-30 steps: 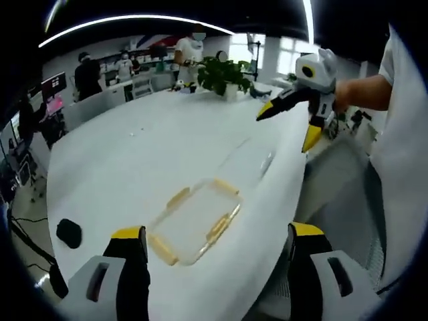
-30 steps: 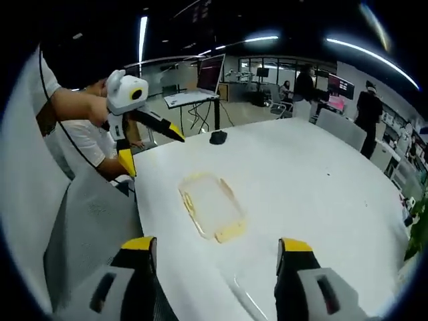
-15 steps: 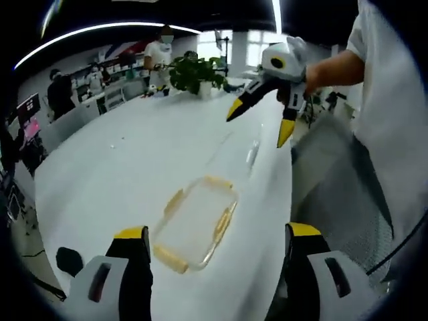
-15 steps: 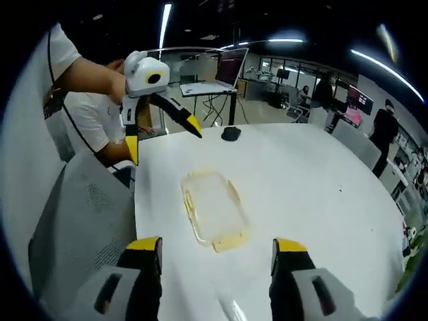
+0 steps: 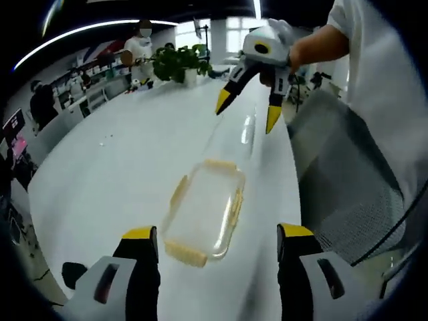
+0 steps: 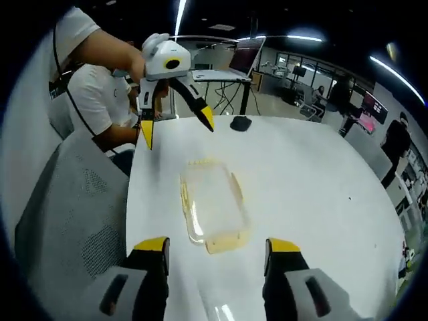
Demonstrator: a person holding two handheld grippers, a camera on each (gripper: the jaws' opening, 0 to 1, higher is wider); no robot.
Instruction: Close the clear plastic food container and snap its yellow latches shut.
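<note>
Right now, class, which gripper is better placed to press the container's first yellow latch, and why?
Neither clearly. Both the left gripper and right gripper hang open above opposite ends of the container. Each has a yellow latch nearest it; slight edge left, hedged.

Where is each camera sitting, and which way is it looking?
Left gripper view: rides the left gripper, looking along its open jaws across the white table at the clear container; the right gripper and the person's arm show opposite.
Right gripper view: rides the right gripper, facing back over the container toward the left gripper, a grey chair and a black mouse.
Both share the container, the table and both open grippers.
</note>
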